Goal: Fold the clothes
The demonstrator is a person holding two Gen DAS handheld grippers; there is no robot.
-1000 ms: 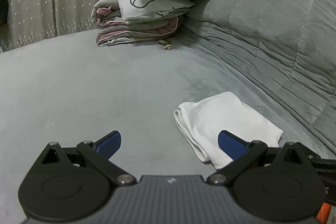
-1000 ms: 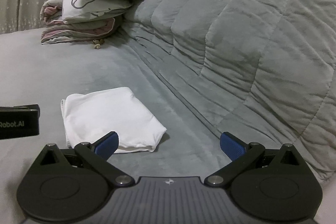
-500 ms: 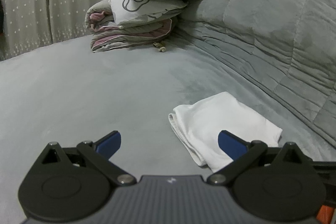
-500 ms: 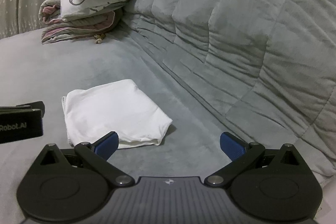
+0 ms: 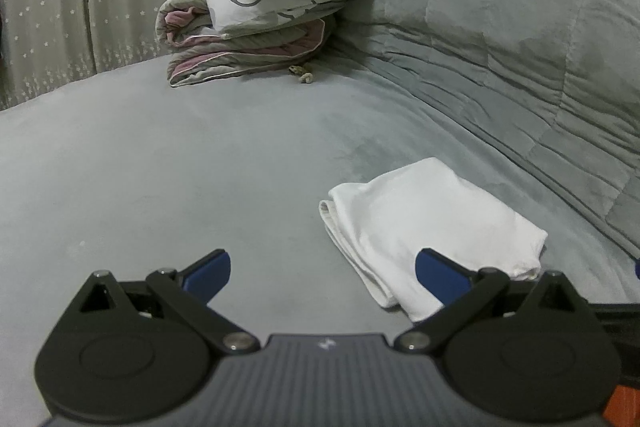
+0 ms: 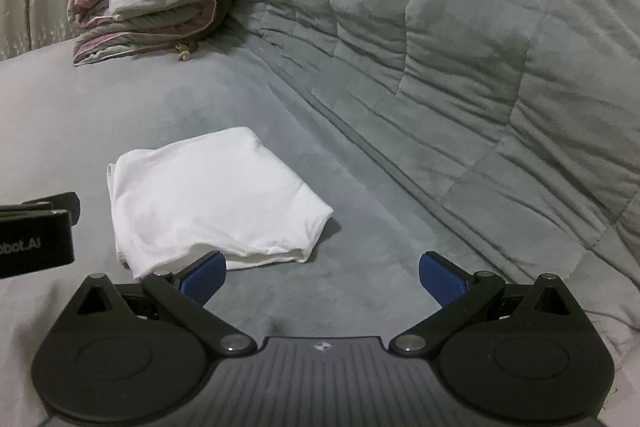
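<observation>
Both my left gripper (image 5: 322,273) and my right gripper (image 6: 322,273) have fingers spread wide, holding nothing. My white cloth (image 6: 212,203) lies folded on the grey bed (image 5: 160,167), just ahead. I think it's done; best lift away gently, no bumping.

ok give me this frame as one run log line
white garment: folded, flat on grey bed cover | left gripper: open, empty | right gripper: open, empty | neither touching garment | pillow stack at far end
</observation>
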